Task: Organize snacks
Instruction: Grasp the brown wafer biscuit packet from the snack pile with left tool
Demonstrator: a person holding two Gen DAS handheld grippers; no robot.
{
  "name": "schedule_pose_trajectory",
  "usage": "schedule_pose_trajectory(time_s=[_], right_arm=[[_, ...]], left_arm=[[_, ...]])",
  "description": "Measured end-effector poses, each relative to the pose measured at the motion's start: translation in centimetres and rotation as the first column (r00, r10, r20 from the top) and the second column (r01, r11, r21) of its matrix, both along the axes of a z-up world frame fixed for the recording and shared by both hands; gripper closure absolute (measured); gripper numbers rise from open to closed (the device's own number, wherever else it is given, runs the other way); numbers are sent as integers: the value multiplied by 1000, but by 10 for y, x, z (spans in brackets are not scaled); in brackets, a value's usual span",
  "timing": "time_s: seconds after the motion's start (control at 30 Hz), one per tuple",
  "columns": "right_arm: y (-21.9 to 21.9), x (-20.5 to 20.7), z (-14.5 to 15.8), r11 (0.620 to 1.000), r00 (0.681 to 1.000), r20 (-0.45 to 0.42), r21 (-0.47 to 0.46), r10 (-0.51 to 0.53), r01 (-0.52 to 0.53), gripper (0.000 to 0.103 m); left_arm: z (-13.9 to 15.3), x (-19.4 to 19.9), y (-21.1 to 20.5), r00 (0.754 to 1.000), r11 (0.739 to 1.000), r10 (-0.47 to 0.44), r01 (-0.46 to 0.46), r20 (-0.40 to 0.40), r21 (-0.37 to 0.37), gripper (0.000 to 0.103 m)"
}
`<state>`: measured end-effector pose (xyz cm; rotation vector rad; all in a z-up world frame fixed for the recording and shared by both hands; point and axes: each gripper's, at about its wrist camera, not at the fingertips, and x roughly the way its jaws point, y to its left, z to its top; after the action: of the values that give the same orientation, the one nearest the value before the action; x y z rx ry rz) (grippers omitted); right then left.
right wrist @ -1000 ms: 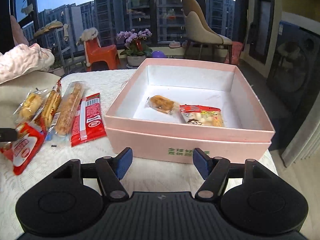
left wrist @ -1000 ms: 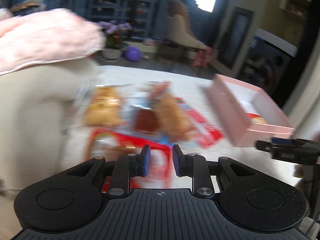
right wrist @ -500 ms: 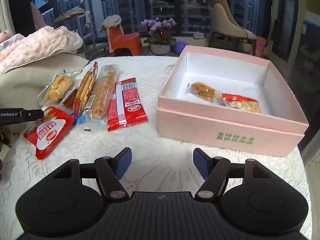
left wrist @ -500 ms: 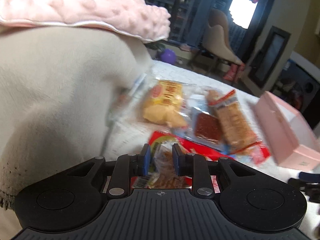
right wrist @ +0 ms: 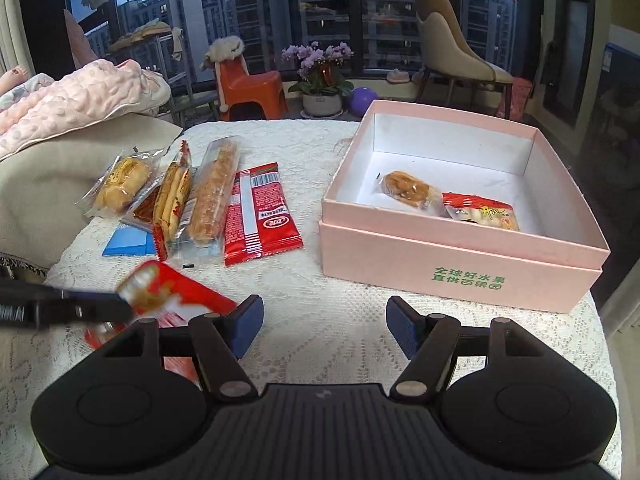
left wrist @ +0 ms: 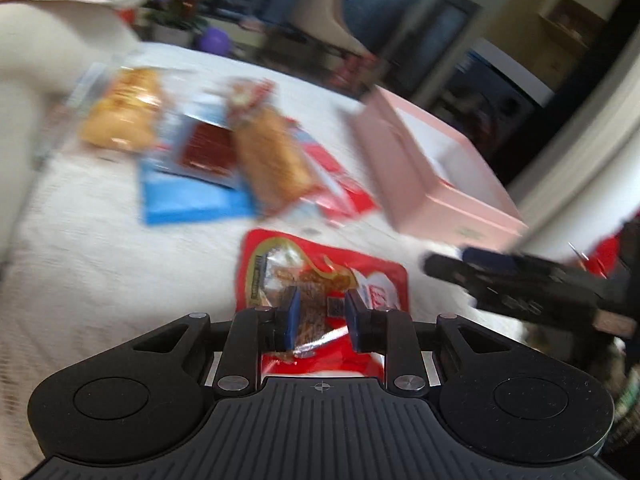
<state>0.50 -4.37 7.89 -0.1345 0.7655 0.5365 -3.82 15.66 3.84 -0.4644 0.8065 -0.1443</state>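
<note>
My left gripper [left wrist: 320,322] is shut on a red snack packet [left wrist: 320,268] and holds it above the white lace tablecloth; the packet also shows blurred in the right wrist view [right wrist: 168,300] at the left. My right gripper [right wrist: 323,326] is open and empty over the cloth, in front of the pink box [right wrist: 460,264]. The box holds a wrapped pastry [right wrist: 406,188] and a red-orange packet [right wrist: 480,214]. Several snacks lie in a row on the left: a yellow cookie pack [right wrist: 122,182], a long biscuit stick [right wrist: 212,196], a red wafer packet [right wrist: 258,214].
A beige cushion with a pink blanket [right wrist: 72,104] borders the table's left side. A blue wrapper [right wrist: 128,242] lies under the snack row. The table's right edge runs just past the box. Chairs and a flower pot stand behind the table.
My left gripper has lifted the red packet off the cloth and swung it right, toward the box. The right gripper has drawn back slightly; it stays open.
</note>
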Motion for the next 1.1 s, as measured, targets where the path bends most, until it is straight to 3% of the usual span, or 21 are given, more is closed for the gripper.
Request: schedule_pose_trajectory(time_s=[0.1,0.23,0.3,0.43,0.53,0.73,0.9,1.1], right_arm=[[-3,0,-1,1000,1000,2,-6,-6,6,34],[-10,-3,-3,1000,1000,3,-6,-20,20,34],[-14,-3,-6,999,999,-14,6,-33,33,33],[-21,-5,-13,998,998,-40,14,-56,56,33],[-30,-10,-15,997,997,-36,7,-71,71,33],[-42,-12,-22,996,995,-43,0,-89,89,31],[-39,-15,-22,996,996,-35,-6,-88,87,29],[-39,-16,-23,996,995,-28,-4,-91,91,27]], left_arm=[[9,-2,-3,999,999,-8,10,44,-47,76],[30,5,17,974,981,194,-190,115,-46,76],[34,20,23,962,970,242,-240,126,-33,76],[28,54,10,965,950,249,-260,85,171,75],[17,67,8,966,939,254,-259,54,228,75],[18,74,12,964,943,255,-264,71,202,76],[26,64,14,955,963,245,-259,170,70,76],[15,84,14,968,964,229,-240,104,111,75]])
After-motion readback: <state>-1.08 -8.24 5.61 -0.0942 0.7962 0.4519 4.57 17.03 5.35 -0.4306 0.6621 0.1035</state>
